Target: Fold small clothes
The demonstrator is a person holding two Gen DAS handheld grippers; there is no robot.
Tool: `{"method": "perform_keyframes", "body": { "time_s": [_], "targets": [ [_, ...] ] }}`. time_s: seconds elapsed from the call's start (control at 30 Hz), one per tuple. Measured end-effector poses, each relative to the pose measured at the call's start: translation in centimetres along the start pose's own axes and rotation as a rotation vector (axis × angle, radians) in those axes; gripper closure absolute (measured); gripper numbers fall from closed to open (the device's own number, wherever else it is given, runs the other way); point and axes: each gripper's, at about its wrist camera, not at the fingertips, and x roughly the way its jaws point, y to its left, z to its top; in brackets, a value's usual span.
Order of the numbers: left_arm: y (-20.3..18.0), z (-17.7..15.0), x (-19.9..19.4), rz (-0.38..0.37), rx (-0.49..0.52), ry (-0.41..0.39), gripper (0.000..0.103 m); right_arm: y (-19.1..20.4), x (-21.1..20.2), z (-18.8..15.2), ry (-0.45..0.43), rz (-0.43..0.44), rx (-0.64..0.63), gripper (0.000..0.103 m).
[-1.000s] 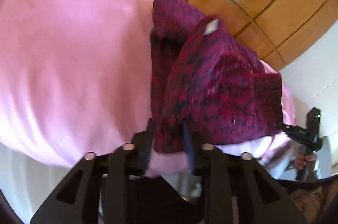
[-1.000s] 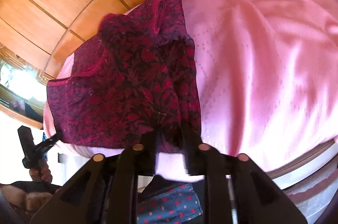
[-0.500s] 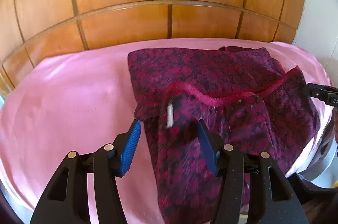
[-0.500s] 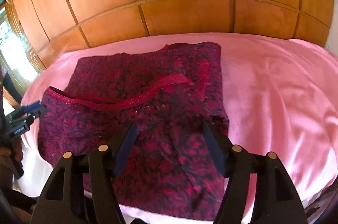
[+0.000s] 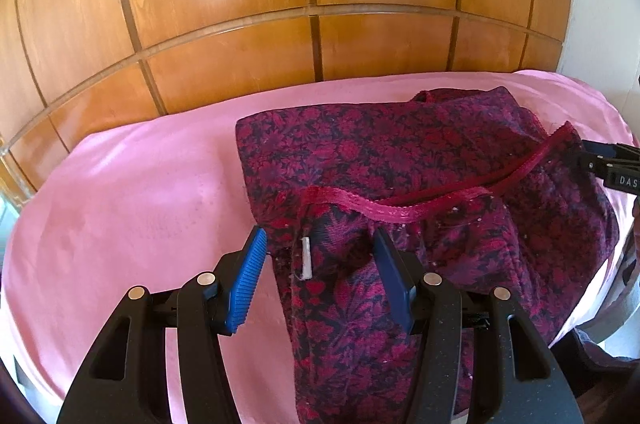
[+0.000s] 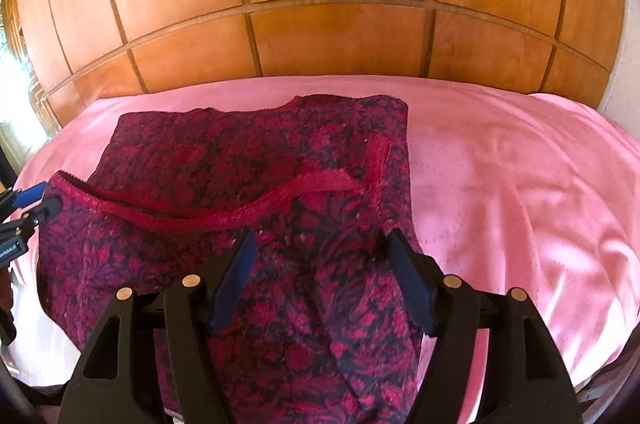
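Observation:
A dark red floral garment [image 5: 400, 184] lies folded over on a pink sheet [image 5: 140, 192], its red lace hem [image 5: 380, 210] running across the top layer. A small white tag [image 5: 306, 258] shows near its left corner. My left gripper [image 5: 320, 264] is open, jaws wide apart over that near corner, holding nothing. In the right wrist view the garment [image 6: 240, 224] fills the left half of the pink sheet [image 6: 520, 192]. My right gripper [image 6: 320, 264] is open over the garment's near right part. Each gripper's tip shows at the edge of the other view, the right in the left wrist view [image 5: 608, 168] and the left in the right wrist view [image 6: 24, 208].
A wooden panelled wall [image 5: 320, 4] stands right behind the pink surface, also in the right wrist view [image 6: 320, 4]. The garment's near edge hangs over the front edge of the pink surface. A bright window [image 6: 12, 96] is at the far left.
Both grippers were shut on the garment's edge and carried it over. They have let go and opened, and the garment now lies folded on the sheet.

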Motion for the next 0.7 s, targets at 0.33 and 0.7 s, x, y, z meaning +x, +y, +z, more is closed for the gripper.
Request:
{"method": "perform_keyframes", "body": {
  "time_s": [0.33, 0.7],
  "targets": [
    [0.5, 0.0, 0.6, 0.023, -0.016, 0.006, 0.049, -0.3, 2.1, 1.3, 0.007, -0.025, 0.002, 0.064],
    [1.1, -0.1, 1.1, 0.014, -0.041, 0.003, 0.049, -1.5, 3.3, 0.8, 0.020, -0.021, 0.051, 0.062]
  ]
}}
